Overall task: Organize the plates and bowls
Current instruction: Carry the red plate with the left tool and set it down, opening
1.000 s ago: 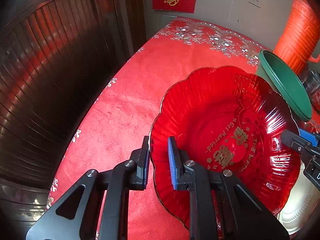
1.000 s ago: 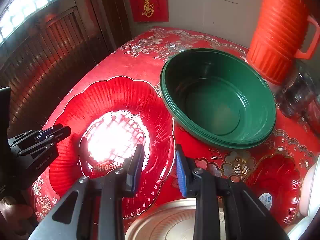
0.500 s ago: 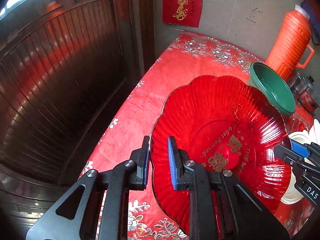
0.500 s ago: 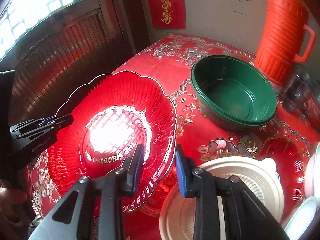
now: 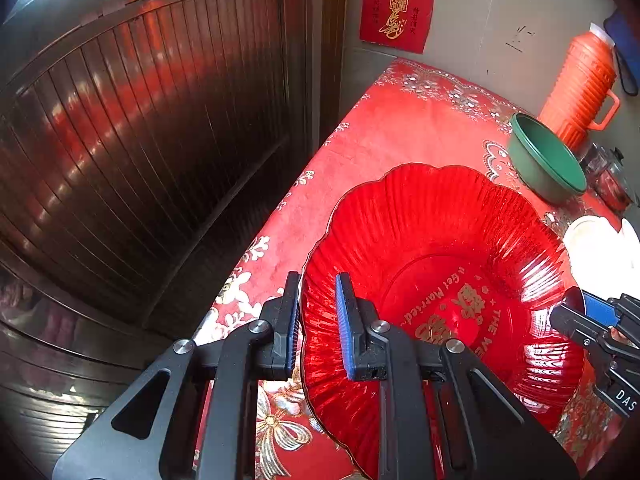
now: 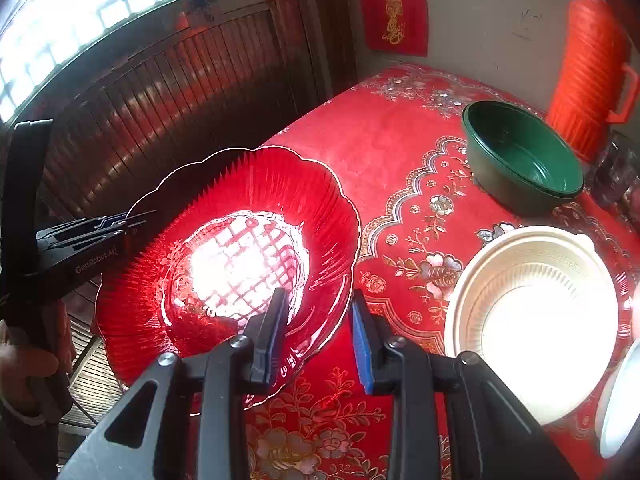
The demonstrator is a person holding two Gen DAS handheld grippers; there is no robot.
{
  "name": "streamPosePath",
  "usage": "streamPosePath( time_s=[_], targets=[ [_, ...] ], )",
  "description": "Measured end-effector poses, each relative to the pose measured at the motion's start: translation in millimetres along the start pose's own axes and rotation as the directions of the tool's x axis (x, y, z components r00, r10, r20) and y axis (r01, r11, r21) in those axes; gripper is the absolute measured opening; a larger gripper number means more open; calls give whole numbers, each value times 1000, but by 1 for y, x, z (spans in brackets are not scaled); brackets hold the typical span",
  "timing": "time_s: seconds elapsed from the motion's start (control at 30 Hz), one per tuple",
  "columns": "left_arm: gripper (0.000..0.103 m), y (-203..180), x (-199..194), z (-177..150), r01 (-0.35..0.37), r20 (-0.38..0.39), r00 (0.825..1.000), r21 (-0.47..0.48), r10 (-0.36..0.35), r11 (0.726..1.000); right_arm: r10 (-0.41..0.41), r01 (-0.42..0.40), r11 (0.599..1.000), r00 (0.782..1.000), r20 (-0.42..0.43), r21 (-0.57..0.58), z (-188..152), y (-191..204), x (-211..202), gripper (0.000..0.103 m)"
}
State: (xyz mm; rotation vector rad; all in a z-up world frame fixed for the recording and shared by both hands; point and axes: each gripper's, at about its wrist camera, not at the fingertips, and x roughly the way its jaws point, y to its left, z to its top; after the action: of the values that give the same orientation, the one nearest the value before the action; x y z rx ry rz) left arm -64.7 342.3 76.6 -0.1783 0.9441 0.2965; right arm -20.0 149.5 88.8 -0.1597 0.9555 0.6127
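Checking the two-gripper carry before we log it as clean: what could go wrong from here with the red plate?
1. The red scalloped plate is held only at opposite rim edges by the left gripper and right gripper; glossy ribbed plastic could slip if the hands drift apart.
2. Its left part hangs past the red tablecloth edge, so a slip may drop it to the floor.
3. Lowering it rightward risks clipping the cream bowl or green bowl.

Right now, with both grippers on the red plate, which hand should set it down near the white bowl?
Right. The right gripper holds the red plate on the rim nearest the white bowl; the left gripper clamps the far rim, over the table edge.
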Motion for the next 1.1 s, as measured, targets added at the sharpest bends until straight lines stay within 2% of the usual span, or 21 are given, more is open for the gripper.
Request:
streamPosePath(
  time_s=[0.53,0.8,1.1],
  targets=[
    [16,1,6,-24,10,-14,1000,-4,-10,1000,4,-4,1000,999,-31,31,-31,4,3,31],
    [16,3,15,-28,7,-25,1000,-4,-7,1000,3,0,999,998,-61,47,-35,6,14,31],
    [16,6,21,-34,12,-33,999,-12,-12,1000,-11,13,999,998,-56,34,-34,12,13,32]
  ],
)
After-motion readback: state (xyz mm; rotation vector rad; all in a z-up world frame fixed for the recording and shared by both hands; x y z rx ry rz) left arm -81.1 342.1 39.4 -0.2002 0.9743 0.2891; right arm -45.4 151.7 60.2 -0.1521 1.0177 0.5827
